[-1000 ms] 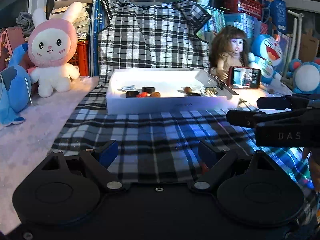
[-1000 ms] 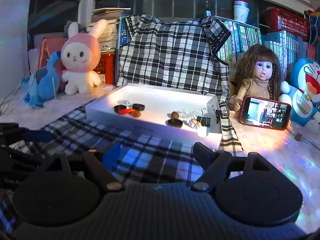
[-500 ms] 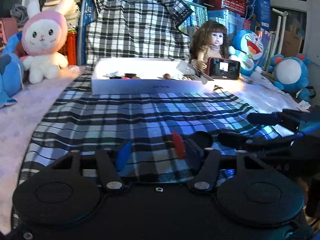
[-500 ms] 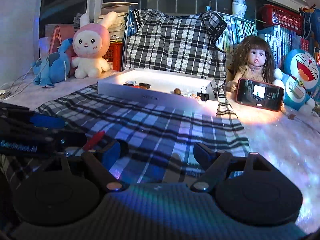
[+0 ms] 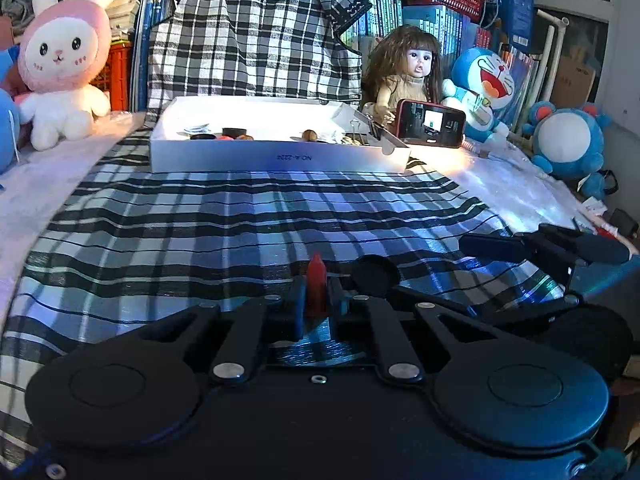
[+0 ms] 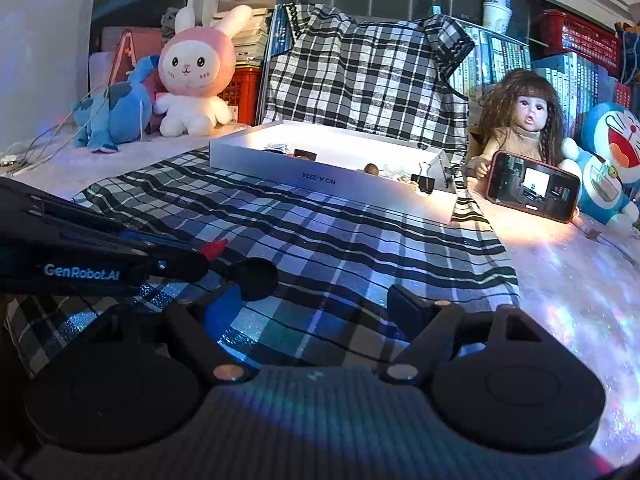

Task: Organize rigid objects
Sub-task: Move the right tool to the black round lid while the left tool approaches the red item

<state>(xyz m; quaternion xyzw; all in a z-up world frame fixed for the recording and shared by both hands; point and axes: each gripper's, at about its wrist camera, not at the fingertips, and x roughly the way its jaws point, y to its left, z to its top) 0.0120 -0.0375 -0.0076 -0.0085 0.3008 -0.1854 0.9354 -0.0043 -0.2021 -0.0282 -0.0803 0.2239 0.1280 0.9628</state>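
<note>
My left gripper [image 5: 316, 300] hangs low over the plaid cloth [image 5: 224, 216]. Its jaws are closing and the pads press on a small red piece [image 5: 316, 280] that stands upright between them. A black round disc [image 5: 374, 274] lies on the cloth just right of the gripper. In the right wrist view the left gripper [image 6: 200, 258] reaches in from the left with the red piece [image 6: 214, 248] at its tip, and the disc [image 6: 252, 278] lies beside it. My right gripper [image 6: 316, 300] is open with only cloth between its fingers. A white box [image 5: 280, 156] with several small items stands further back.
A phone [image 5: 430, 124] leans against a doll [image 5: 412, 68] right of the box. A pink rabbit plush [image 5: 64, 60] sits at the back left and blue plush toys [image 5: 568, 140] at the right. A plaid shirt [image 5: 256, 40] hangs behind the box, in front of books.
The left jaws went from wide open to shut on the red piece. Both grippers drew back from the box and sank toward the cloth. The right gripper stayed open.
</note>
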